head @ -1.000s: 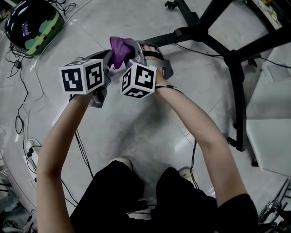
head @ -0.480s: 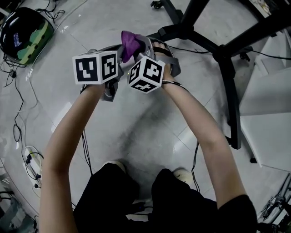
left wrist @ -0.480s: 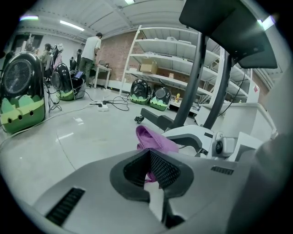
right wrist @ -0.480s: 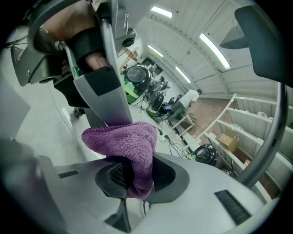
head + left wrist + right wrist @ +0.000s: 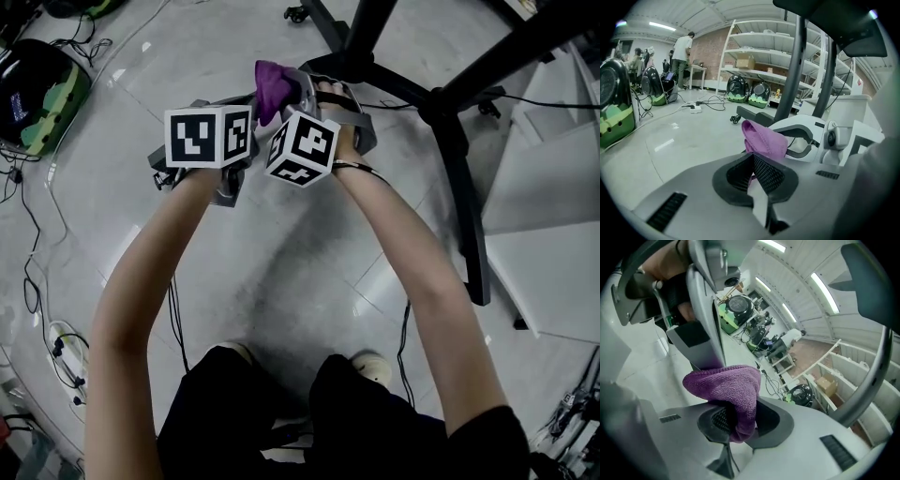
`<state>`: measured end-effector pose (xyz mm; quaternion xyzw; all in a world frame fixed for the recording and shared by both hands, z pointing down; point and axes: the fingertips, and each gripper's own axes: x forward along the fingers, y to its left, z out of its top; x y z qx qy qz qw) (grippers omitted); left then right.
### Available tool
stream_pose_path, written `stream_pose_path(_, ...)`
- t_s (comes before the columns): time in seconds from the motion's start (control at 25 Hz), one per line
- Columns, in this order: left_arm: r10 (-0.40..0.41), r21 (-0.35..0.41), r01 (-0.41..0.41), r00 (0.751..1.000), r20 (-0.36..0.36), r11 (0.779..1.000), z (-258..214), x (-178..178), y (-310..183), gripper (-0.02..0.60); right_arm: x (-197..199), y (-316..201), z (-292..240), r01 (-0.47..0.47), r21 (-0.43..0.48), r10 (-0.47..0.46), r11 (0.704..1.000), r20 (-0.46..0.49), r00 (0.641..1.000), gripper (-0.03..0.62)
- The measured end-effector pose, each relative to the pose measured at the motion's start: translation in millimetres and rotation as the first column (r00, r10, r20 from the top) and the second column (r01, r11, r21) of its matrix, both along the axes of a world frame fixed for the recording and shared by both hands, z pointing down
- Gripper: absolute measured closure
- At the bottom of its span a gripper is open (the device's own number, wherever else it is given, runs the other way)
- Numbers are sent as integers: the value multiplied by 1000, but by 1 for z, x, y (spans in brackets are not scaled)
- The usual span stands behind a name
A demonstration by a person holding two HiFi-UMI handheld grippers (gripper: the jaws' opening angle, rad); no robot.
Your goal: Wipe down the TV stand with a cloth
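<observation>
**Purple cloth pinched between both grippers above a grey workshop floor**

Head view: the left gripper (image 5: 246,101) and right gripper (image 5: 305,89) are held close together at arm's length, with the cloth (image 5: 275,84) bunched between their tips, off the ground. Below lies a pale, glossy floor (image 5: 281,253) with thin joint lines. The black legs of the stand (image 5: 450,103) splay across the upper right, one ending in a caster (image 5: 295,13). A black-and-green case (image 5: 37,80) sits at the left edge, cables (image 5: 37,281) trail along that side, and a white panel (image 5: 544,234) fills the right.

Left gripper view: the left gripper's (image 5: 752,176) jaws are pressed together, a thin sliver of purple caught in the seam, and the cloth (image 5: 764,140) rises just beyond them against the right gripper (image 5: 806,136). The floor (image 5: 675,140) runs back to white shelving (image 5: 759,61) carrying a cardboard box (image 5: 745,62), with more cases (image 5: 737,88) beneath it. A person (image 5: 683,51) stands far off before a brick wall (image 5: 712,51).

Right gripper view: the right gripper's (image 5: 733,423) jaws pinch a thick fold of the cloth (image 5: 726,385), which bulges above them and touches the left gripper (image 5: 705,333). Strip lights (image 5: 825,287) cross a pale ceiling.
</observation>
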<state>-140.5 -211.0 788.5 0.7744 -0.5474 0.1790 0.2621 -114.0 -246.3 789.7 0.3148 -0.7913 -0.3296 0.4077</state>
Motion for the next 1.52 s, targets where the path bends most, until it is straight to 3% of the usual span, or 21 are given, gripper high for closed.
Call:
stream_pose_path(0.16,25,11,-25,1000,6,1000,-2,13,-9,575,6,-5,-2,-1,36,3,999,-42,999,507)
stream_pose_path(0.36,51,18,-51,999,14,999,-3,21,-16,575,15,-14,-11,20,159,2,987,-135,991,507)
stream_pose_path(0.68,140,8,-141,988,61,990,-2,55,-38,575,37,-32,-30,-18,211,36,977,-83,996,507)
stream_pose_path(0.88,170,46,-173,983,73,984,-17,71,-59,575,64,-55,-36,-135,173,143,976,-35,989,508)
stream_pose_path(1.08,179,62,-184,981,72,981,-22,83,-71,575,85,-70,-35,-189,133,194,973,-26,981,508)
stream_pose_path(1.52,218,36,-219,975,44,975,-10,115,-68,575,107,-58,-26,-129,177,151,976,-120,981,508)
